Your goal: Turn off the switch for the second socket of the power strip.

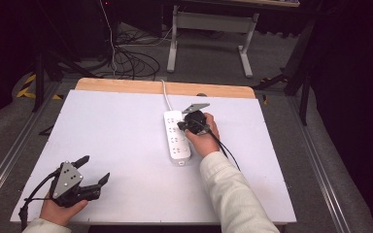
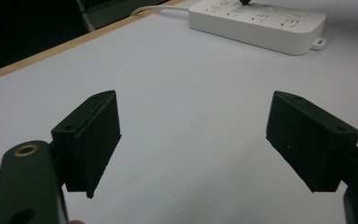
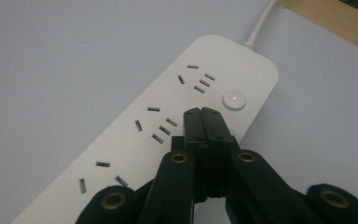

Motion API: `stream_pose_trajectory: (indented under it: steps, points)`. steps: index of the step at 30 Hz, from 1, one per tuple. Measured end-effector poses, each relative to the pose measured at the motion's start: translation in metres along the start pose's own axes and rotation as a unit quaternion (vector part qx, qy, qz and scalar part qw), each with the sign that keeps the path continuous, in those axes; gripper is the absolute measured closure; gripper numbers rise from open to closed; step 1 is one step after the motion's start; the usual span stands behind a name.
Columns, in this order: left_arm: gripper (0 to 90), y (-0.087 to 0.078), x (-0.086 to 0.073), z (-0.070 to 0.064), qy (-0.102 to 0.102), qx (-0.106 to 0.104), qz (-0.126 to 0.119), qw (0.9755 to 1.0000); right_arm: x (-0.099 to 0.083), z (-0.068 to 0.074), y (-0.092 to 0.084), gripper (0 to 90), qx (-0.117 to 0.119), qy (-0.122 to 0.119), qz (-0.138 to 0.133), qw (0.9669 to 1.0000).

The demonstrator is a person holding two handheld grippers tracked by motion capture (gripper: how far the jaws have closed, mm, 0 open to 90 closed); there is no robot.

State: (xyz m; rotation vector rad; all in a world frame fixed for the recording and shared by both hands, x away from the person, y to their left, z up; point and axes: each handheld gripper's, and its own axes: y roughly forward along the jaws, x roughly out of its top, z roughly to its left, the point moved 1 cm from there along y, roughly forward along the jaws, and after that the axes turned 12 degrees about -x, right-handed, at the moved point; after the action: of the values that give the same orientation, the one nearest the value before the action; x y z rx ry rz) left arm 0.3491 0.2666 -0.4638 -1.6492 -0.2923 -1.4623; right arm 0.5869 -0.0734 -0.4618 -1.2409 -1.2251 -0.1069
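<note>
The right claw (image 3: 204, 114), jaws pressed together, is hovering over the strip (image 1: 177, 137) at frame centre on the surface (image 1: 107, 141), beside its button (image 3: 234, 99). Likely next: pressing that button squarely. The left claw (image 1: 93, 171) is resting spread, lower left.

A long white plastic power strip (image 1: 177, 137) lies on the flat white table top (image 1: 126, 145), just right of centre, its ends at twelve and six o'clock. Its white cord (image 1: 165, 93) leaves toward twelve, over the table's wooden far edge (image 1: 126, 86). The black two-jaw right gripper (image 1: 187, 124) sits over the strip's three o'clock side. The black two-jaw left gripper (image 1: 93, 171) hangs well apart at seven o'clock.
</note>
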Motion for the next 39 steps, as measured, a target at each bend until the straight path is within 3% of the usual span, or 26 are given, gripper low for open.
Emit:
stream_pose_trajectory:
  steps: [20, 39]
  points:
    - [18.2, 0.0001, -0.0001, -0.0006, 0.001, 0.0, 0.001, 1.0, -0.0018, 0.005, 0.0002, 90.0, -0.019, -0.024, -0.002, 0.9995]
    - [18.2, 0.0002, -0.0004, -0.0007, 0.0, 0.001, 0.002, 1.0, -0.0031, 0.0088, 0.0, 90.0, -0.028, -0.019, -0.002, 0.9994]
